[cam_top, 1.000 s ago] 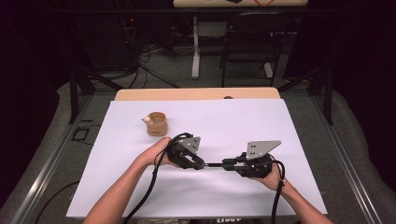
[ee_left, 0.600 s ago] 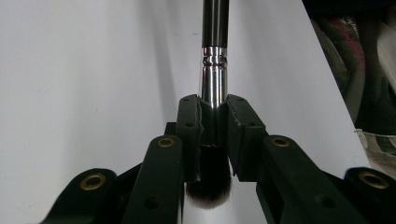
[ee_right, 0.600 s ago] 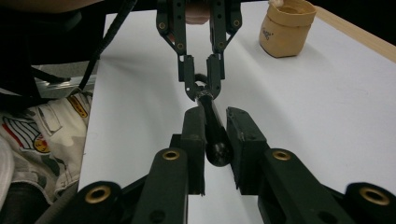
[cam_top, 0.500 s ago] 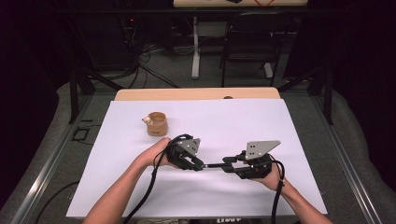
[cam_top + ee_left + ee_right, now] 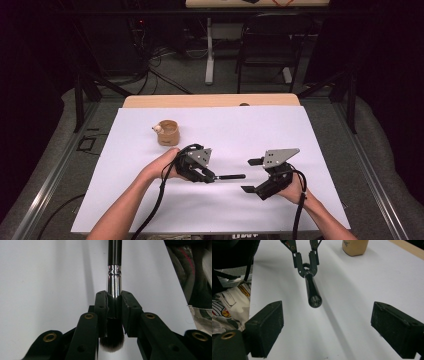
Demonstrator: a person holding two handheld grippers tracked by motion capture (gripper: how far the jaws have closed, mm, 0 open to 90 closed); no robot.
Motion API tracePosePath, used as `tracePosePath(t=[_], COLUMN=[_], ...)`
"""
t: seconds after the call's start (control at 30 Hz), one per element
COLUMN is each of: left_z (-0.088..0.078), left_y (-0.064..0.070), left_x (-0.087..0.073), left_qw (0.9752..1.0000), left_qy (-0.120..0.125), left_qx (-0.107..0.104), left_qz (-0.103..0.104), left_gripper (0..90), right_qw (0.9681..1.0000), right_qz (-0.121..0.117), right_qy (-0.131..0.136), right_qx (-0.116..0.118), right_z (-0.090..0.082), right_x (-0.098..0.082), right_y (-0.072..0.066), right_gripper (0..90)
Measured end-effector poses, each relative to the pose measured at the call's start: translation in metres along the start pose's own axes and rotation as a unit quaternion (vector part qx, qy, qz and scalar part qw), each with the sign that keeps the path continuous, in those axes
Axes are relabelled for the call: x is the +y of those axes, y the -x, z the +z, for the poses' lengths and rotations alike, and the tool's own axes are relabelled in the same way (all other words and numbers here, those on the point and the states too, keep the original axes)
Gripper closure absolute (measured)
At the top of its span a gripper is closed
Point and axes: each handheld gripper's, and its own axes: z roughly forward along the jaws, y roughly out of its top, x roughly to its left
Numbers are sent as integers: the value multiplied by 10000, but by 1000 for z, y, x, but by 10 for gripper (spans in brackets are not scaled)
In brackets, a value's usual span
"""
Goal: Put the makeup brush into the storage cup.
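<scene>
1. At the lower right of the high view, the right gripper (image 5: 254,175) now stands wide open and empty; a moment ago it was up against the brush handle, so it has let go.
2. Left of centre, the left gripper (image 5: 209,176) is clamped on the brush (image 5: 230,176) at its metal collar, bristles behind the jaws, handle pointing at the right gripper.
3. This looks like a handover just finished.
4. Further up the white table (image 5: 240,125), at upper left, sits a tan cup (image 5: 168,132), perhaps the brush's destination.

A small tan wooden cup (image 5: 168,132) stands near the white table's (image 5: 320,150) far left corner; a black-handled makeup brush (image 5: 227,176) juts across the middle, the right side lying open.
</scene>
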Motion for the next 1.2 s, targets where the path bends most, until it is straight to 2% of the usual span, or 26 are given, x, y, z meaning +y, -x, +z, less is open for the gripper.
tracePosePath(t=[0.23,0.27,0.33,0.57,0.67,1.03,1.2], left_z=[-2,-2,-2,-8,-10,-9,-8], left_y=[1,0,1,-3,-3,-6,-8], left_x=[-1,-1,0,3,3,2,2], left_qw=[9998,9997,9994,9984,9975,9956,9948], left_qy=[-168,-232,-334,-550,-691,-919,-991], left_qx=[44,-5,37,89,140,173,192], left_qz=[-41,-45,-52,-25,-70,-107,-107], left_gripper=[764,763,763,763,763,763,763], right_qw=[9993,9991,9986,9960,9939,9815,9732], right_qz=[68,64,71,7,-61,-349,-541], right_qy=[-365,-413,-519,-876,-1090,-1880,-2235], right_qx=[-57,-91,-96,-159,-156,-43,9], right_z=[1,1,2,4,5,23,34], right_x=[0,0,2,13,21,49,60], right_y=[2,3,3,6,8,16,16], right_gripper=[36,31,12,0,0,0,0])
